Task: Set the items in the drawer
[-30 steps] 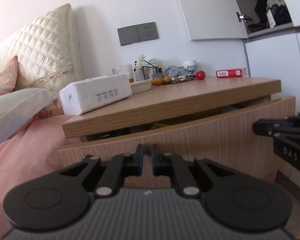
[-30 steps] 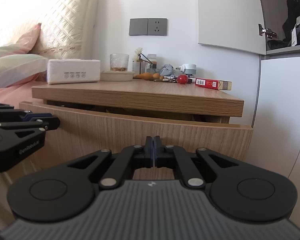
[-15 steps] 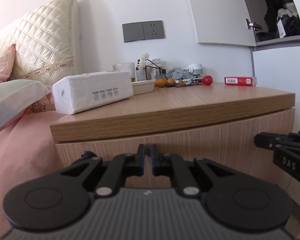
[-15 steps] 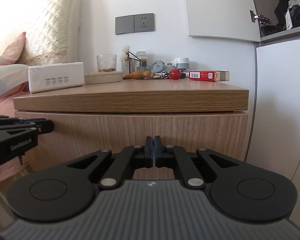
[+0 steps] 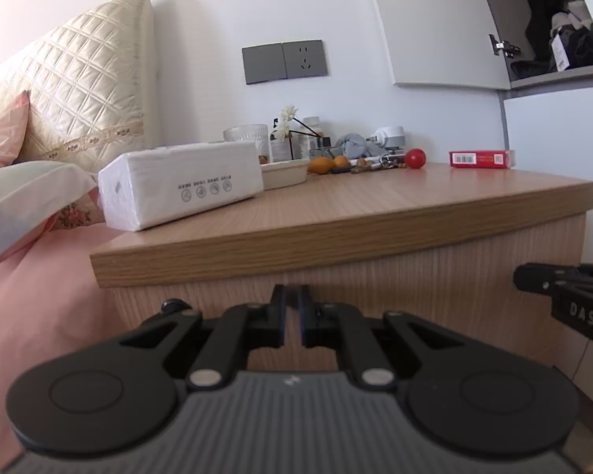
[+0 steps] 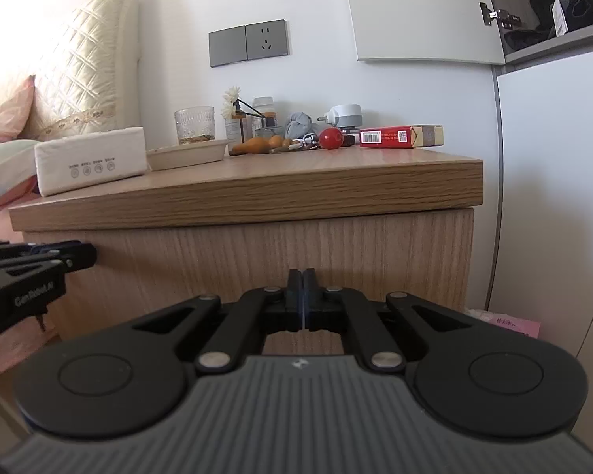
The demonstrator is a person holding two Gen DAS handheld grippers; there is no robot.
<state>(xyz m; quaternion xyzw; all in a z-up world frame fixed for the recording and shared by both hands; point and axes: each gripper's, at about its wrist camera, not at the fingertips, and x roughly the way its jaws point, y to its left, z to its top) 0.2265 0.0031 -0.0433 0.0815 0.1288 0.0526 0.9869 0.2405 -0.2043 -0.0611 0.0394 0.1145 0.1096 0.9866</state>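
Observation:
The wooden nightstand's drawer [image 5: 375,292] is closed, its front [image 6: 257,260] flush under the top. My left gripper [image 5: 291,296] is shut and empty, fingertips close to the drawer front. My right gripper [image 6: 301,280] is shut and empty, also close to the drawer front. On the top stand a white tissue pack [image 5: 178,185], a red box [image 6: 399,135], a red ball [image 6: 331,138], a glass [image 6: 194,124] and a beige tray [image 6: 186,156].
A bed with pink cover [image 5: 31,288] and a quilted headboard [image 5: 71,91] lies on the left. A white wardrobe [image 6: 553,197] stands on the right, with an open upper door [image 6: 419,12]. A wall socket [image 5: 284,61] sits above the nightstand.
The drawer, open a second ago, has been pushed shut. Both grippers moved forward with it and now sit close to its front.

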